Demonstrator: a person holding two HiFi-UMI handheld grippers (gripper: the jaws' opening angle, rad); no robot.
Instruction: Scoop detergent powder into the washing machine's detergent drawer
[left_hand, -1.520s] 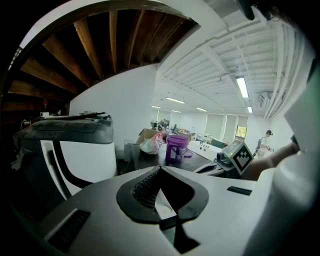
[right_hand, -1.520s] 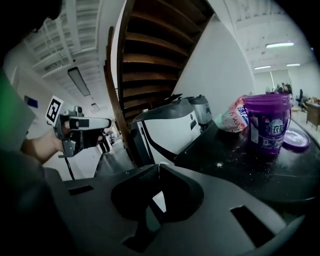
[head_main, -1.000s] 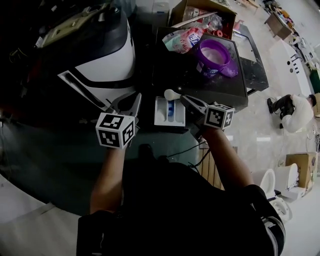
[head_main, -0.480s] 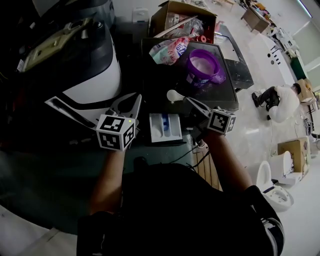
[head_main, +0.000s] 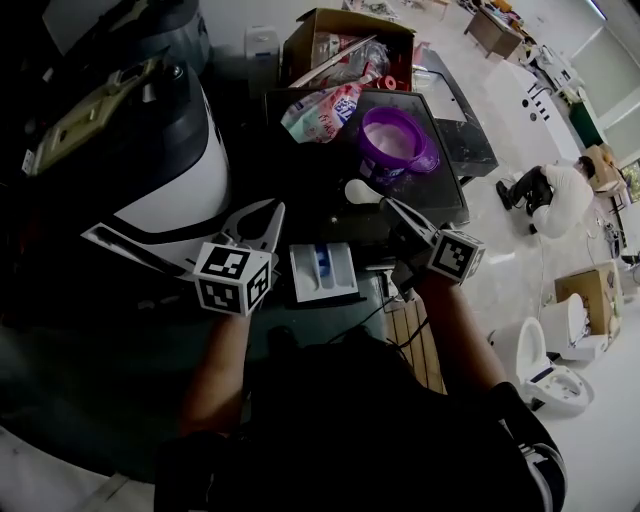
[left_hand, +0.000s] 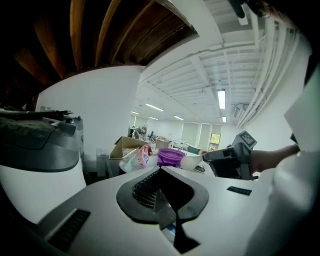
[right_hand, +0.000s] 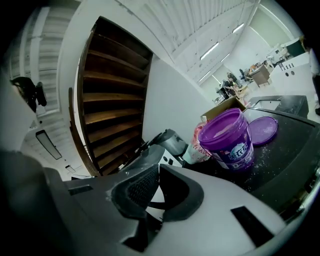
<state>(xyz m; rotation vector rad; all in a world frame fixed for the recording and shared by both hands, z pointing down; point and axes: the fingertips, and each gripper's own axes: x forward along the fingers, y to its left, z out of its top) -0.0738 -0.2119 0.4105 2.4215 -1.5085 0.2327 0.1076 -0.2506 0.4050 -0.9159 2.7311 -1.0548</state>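
Note:
The white detergent drawer (head_main: 322, 270), with a blue insert, stands pulled out from the washing machine (head_main: 170, 170). My right gripper (head_main: 388, 205) is shut on the handle of a white scoop (head_main: 358, 190), which hangs between the drawer and the open purple detergent tub (head_main: 392, 135). The scoop (left_hand: 191, 161) and tub (left_hand: 171, 156) also show in the left gripper view. The tub (right_hand: 227, 140) stands ahead of the right gripper (right_hand: 157, 167); the scoop does not show there. My left gripper (head_main: 268, 208) is shut and empty, left of the drawer, its jaws touching at the tips (left_hand: 160, 169).
The tub's purple lid (head_main: 427, 160) lies beside it on the dark table (head_main: 455, 135). A detergent bag (head_main: 318, 110) and a cardboard box (head_main: 345, 35) stand behind. A person (head_main: 560, 190) crouches on the floor at right, near white fixtures (head_main: 545, 370).
My right gripper has carried the scoop from over the drawer back toward the purple tub. The left gripper has stayed beside the drawer, still shut.

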